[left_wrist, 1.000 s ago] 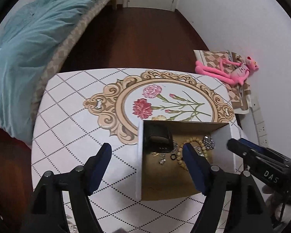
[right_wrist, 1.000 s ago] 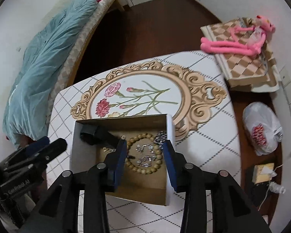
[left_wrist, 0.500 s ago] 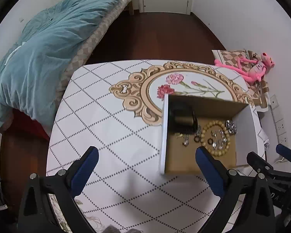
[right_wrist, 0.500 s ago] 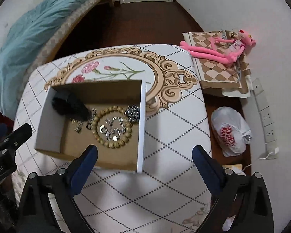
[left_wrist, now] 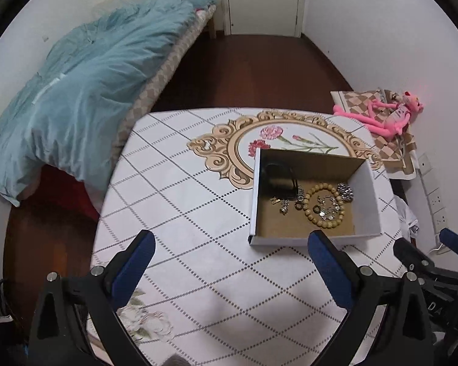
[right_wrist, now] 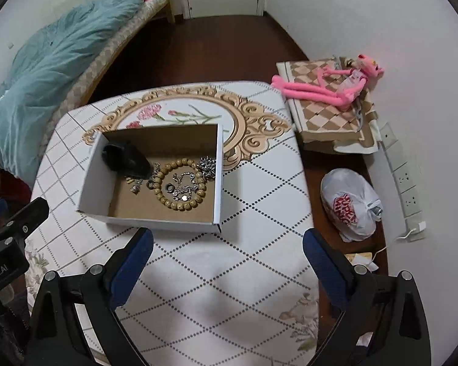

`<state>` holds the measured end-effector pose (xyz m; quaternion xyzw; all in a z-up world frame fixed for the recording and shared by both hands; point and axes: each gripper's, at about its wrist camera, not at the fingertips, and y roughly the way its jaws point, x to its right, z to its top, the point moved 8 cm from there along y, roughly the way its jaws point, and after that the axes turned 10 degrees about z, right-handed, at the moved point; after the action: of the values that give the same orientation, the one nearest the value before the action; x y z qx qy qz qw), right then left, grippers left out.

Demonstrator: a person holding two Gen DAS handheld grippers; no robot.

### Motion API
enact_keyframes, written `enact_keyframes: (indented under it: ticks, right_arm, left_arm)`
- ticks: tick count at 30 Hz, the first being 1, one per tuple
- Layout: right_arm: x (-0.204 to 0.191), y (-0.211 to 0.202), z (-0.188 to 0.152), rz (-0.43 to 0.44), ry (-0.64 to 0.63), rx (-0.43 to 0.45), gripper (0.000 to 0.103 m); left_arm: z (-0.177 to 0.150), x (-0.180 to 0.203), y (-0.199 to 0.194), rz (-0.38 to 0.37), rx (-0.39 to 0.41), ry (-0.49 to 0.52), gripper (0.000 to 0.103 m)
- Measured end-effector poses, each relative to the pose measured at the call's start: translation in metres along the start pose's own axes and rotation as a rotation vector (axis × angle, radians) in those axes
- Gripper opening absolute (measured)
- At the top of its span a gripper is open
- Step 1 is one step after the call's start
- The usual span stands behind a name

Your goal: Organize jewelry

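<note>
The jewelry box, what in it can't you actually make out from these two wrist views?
- Small silver pieces inside the bead bracelet: too small in both views to tell rings from chain.
- Black object: dark and shadowed in the box corner, identity unclear.
- Box floor along the near wall: hidden by that wall in both views.

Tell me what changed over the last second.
Both grippers pulled back from the cardboard box: left gripper and right gripper now hover over the table, the right one opened wide. Nothing held. Bead bracelet and other jewelry unmoved.
</note>
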<state>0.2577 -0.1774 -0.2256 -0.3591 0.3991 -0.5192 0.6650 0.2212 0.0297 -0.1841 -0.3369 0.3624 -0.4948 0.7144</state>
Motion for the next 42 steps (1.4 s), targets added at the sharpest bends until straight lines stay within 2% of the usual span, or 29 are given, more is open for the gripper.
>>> enact_keyframes:
  ticks: [10, 15, 24, 33, 42]
  right_arm:
    - [-0.022, -0.105, -0.012, -0.009, -0.023, 0.162, 0.1]
    - [-0.036, -0.163, -0.021, -0.026, -0.052, 0.248, 0.103]
    - [-0.052, -0.234, -0.034, -0.047, -0.083, 0.354, 0.103]
    - [-0.06, -0.268, -0.044, -0.038, -0.09, 0.384, 0.103]
    - [-0.056, -0.262, -0.043, -0.039, -0.075, 0.347, 0.103]
  left_arm:
    - [-0.009, -0.027, -0.095, -0.01, 0.14, -0.031, 0.102]
    - [-0.013, -0.04, -0.14, -0.007, 0.203, -0.034, 0.102]
    - [-0.02, -0.054, -0.186, -0.017, 0.255, -0.048, 0.102]
    - [-0.027, -0.058, -0.21, -0.038, 0.271, -0.052, 0.102]
    - [-0.026, -0.052, -0.197, -0.045, 0.219, -0.054, 0.102]
